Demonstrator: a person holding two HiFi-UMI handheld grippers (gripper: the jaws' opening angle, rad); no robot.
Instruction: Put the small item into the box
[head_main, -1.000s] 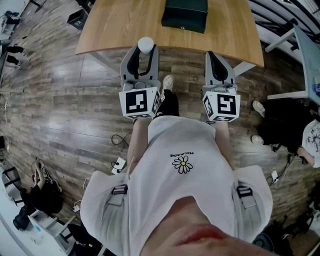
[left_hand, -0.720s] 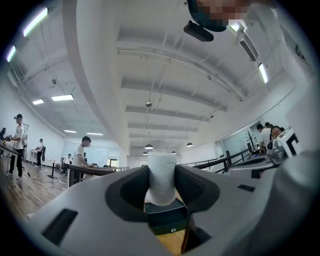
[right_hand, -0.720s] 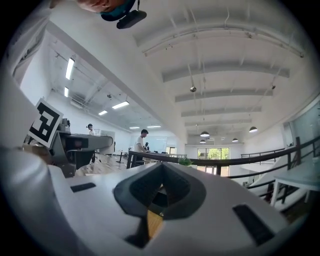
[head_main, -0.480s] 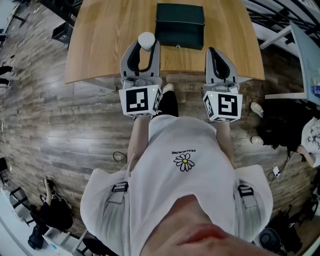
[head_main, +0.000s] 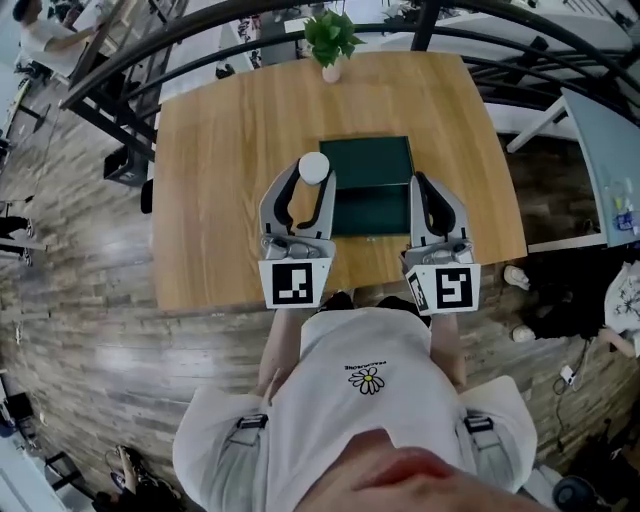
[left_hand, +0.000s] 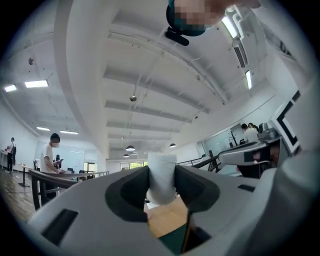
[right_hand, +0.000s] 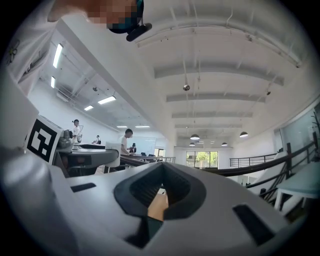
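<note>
now over bench (head_main: 220, 150), not floor | left tongs (head_main: 313, 180) pinch small item (head_main: 313, 166), box (head_main: 372, 172) just to their right, I'm nearly there | right tongs (head_main: 419, 183) pressed together

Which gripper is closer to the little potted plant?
Left. The left gripper is almost straight in front of the potted plant; the right gripper sits farther off to the right.

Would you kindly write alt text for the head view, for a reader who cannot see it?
Seen from above, a person's left tongs grip a small white cylinder over a wooden table, beside a dark green box. The right tongs, shut and empty, hover at the box's other side; a potted plant stands at the table's far edge.
</note>
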